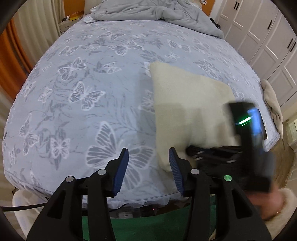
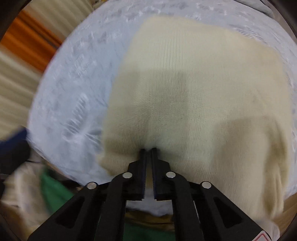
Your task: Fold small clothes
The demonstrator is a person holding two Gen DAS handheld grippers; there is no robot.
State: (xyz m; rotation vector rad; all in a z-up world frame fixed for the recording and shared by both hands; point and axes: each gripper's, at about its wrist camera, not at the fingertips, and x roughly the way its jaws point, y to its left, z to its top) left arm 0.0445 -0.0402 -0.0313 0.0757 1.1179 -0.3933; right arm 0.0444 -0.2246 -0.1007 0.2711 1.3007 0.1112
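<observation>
A cream knitted garment (image 1: 187,103) lies on the blue butterfly bedspread (image 1: 83,83), at the bed's near right. My left gripper (image 1: 149,159) is open and empty, just left of the garment's near corner, above the bed's front edge. My right gripper (image 2: 148,151) is shut on the near edge of the cream garment (image 2: 194,83), which spreads away from the fingertips. The right gripper also shows blurred in the left wrist view (image 1: 248,140), at the garment's right side.
A crumpled grey duvet (image 1: 157,13) lies at the head of the bed. Another cream cloth (image 1: 272,103) hangs over the bed's right edge. White wardrobe doors (image 1: 263,37) stand on the right. A green mat (image 1: 148,222) lies below the bed's front edge.
</observation>
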